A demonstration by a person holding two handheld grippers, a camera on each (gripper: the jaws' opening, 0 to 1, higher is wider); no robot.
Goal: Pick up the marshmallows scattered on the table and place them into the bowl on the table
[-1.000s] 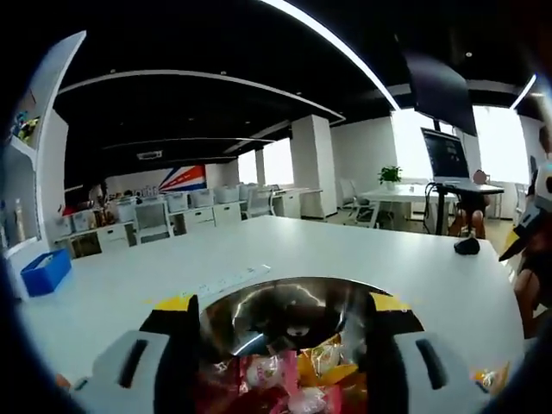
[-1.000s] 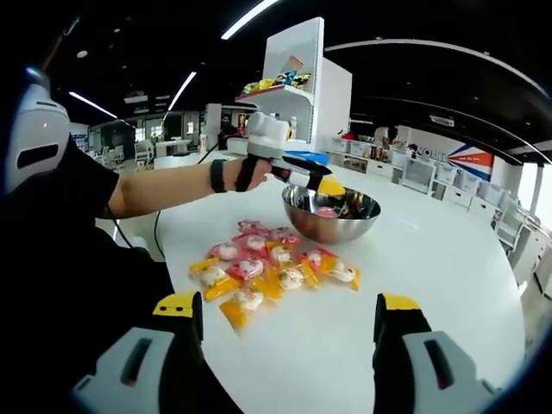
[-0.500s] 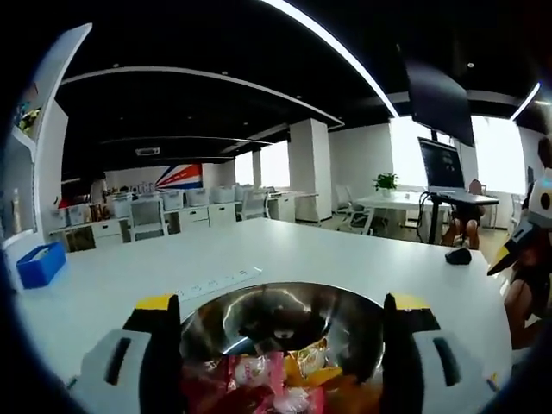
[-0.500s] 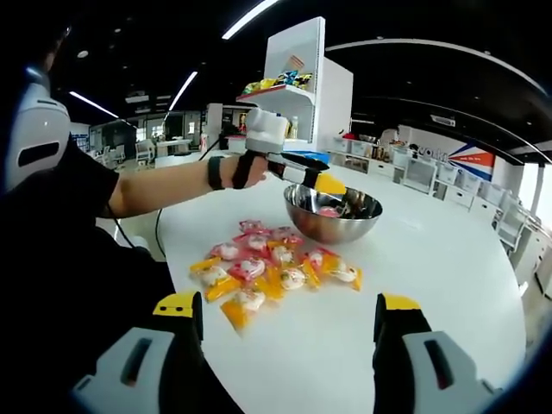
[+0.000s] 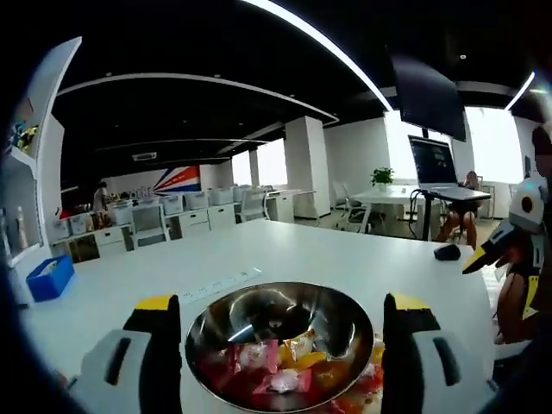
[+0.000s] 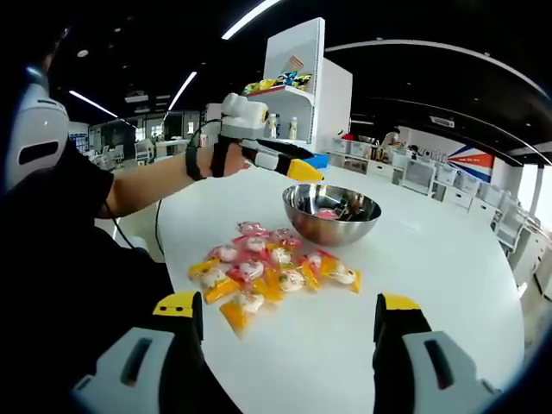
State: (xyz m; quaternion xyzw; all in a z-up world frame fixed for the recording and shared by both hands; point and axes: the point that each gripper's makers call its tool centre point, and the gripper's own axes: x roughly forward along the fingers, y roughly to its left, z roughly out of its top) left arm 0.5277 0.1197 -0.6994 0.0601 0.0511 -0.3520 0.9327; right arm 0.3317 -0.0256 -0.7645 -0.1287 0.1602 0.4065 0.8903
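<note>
Marshmallows [image 6: 267, 272] and bowl [image 6: 332, 214] show no readable writing.

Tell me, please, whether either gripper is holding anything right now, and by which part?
Nothing is held. The left gripper hangs open above the bowl, and the right gripper is open over the table, short of the marshmallows.

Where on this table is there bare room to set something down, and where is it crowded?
Bare tabletop lies right of the steel bowl and the marshmallow pile, and more in front of the pile toward the right tongs. It is crowded from the pile up to the bowl, which already holds wrapped marshmallows.
</note>
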